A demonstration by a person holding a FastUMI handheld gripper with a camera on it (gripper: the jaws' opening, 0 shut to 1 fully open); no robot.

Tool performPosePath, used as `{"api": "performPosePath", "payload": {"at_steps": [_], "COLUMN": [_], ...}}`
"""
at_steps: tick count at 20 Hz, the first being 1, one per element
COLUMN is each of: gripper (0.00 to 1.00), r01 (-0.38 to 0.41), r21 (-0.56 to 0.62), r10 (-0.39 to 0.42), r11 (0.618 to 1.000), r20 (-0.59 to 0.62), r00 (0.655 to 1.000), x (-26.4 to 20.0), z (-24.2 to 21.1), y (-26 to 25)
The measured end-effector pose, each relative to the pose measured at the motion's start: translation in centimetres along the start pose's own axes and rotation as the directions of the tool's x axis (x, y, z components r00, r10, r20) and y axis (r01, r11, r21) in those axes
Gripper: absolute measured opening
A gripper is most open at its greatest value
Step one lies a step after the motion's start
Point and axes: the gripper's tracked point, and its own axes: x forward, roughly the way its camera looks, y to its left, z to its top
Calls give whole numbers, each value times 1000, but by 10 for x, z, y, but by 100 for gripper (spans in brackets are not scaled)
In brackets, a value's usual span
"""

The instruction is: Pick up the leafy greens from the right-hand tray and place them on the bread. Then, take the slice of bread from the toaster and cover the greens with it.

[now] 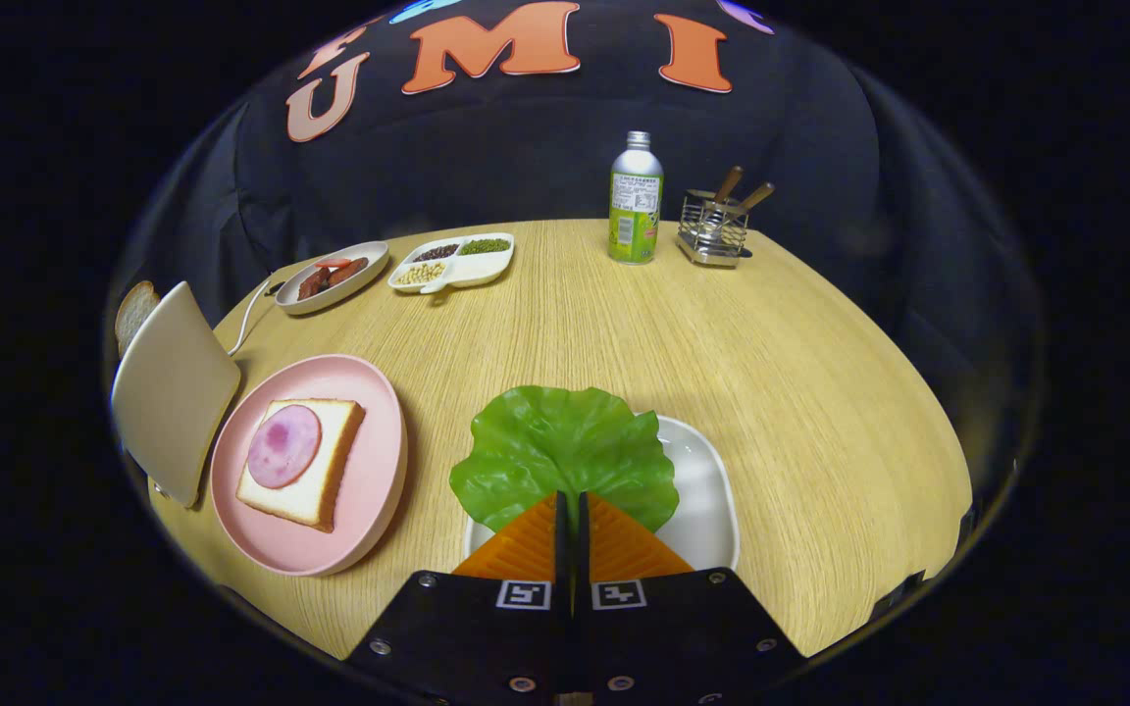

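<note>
Jaws of gripper (570, 510) nearly closed, pinching stem edge of leafy greens (565, 451) above white tray (707, 490).

Occlusions, referenced to the white tray (707, 490): the gripper (571, 510) fingers are closed together over the base of the leafy greens (565, 451), so the stem end is hidden; grip on it looks real but the contact point is covered. Greens and fingers cover the tray's left half. Far left of the tray, the toaster (173, 387) hides most of the bread slice (133, 312) in it. Far beyond the tray, contents of the divided dish (452, 263) and oval plate (332, 277) are too small to identify. Bottle (636, 201) label unreadable.
</note>
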Motion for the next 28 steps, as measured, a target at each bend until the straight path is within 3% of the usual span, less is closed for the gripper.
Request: {"api": "performPosePath", "payload": {"at_steps": [10,18,28], "gripper": [1,1,1], "r01": [13,-54,-138], "r21": [-79,-188,-203], "r10": [-3,86,171], "r11": [997,981,969], "r20": [119,170,154], "r00": [993,982,973], "x": [-35,-57,-66], "z": [52,74,71], "y": [18,80,153]}}
